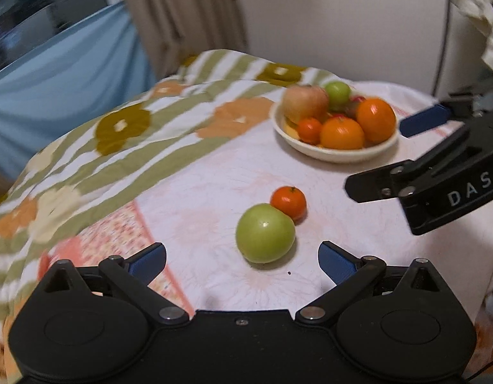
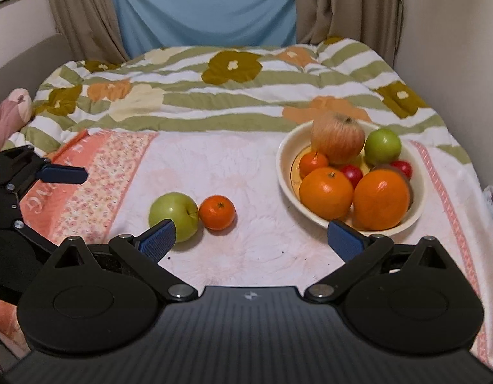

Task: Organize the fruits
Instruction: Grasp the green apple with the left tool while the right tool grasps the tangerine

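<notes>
Fruits were split in the left wrist view: a green apple (image 1: 265, 233) touching a small mandarin (image 1: 288, 202) lay loose at centre, the rest filled the bowl (image 1: 339, 154) at upper right. Left gripper (image 1: 241, 261) stood wide, empty. In the right wrist view, the right gripper (image 2: 252, 238) gaped empty too. That apple looked firm, smooth, roll-prone; grip across its widest middle.

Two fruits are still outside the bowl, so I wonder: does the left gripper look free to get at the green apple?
Probably yes. The left gripper is open, and the green apple lies just ahead of its fingers with only bare cloth between. The small orange touches the apple's far side only.
</notes>
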`<state>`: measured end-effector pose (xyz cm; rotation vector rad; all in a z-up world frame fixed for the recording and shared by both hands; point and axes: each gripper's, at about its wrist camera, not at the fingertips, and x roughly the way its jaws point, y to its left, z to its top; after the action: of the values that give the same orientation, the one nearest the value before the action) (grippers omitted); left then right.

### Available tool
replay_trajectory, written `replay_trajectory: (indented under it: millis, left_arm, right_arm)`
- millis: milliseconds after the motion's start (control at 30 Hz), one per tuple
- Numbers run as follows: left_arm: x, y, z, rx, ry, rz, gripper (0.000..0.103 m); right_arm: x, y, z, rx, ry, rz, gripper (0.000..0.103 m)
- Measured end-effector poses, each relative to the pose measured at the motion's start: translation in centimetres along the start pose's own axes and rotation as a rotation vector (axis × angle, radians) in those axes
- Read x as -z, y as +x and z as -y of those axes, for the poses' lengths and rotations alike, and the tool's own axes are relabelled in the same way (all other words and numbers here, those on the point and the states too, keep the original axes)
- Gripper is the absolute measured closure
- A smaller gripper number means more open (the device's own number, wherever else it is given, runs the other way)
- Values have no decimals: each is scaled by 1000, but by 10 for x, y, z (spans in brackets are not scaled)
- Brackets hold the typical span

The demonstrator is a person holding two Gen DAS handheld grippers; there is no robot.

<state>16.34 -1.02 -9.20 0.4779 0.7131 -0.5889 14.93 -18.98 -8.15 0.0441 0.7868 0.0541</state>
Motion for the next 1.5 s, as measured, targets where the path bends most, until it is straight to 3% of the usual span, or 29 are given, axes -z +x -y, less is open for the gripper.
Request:
replay_trajectory:
  millis: [233,467,667,867,1000,1067,1433,1500]
  left_arm:
    - [-3,45,-2,98,67,-50,8]
    - [-9,63,0,145,101,-37,15]
    - [-9,71,5,145,129,-62,42]
    - [-6,69,0,153,126,-61,42]
    - [-3,68,-1,137,130,-63,42]
    - [-2,68,-3,130,123,-67,42]
    - [7,61,-15,89,93,-89,42]
    - [8,60,-16,83,88,-91,42]
  right_arm:
    - [7,34,0,16,42,-38,0]
    - [6,52,1,25,63,-58,0]
    - [1,62,1,10,58,-68,0]
    - [0,73,-3,-18,44,-89,7]
    - [-2,79,-8,-38,35,-97,12]
    - [-4,83,-13,-51,21,-103,21]
    - [-11,104,-32,-83,-29,-112,32]
    - [-10,106,-33,-80,-32,-115,38]
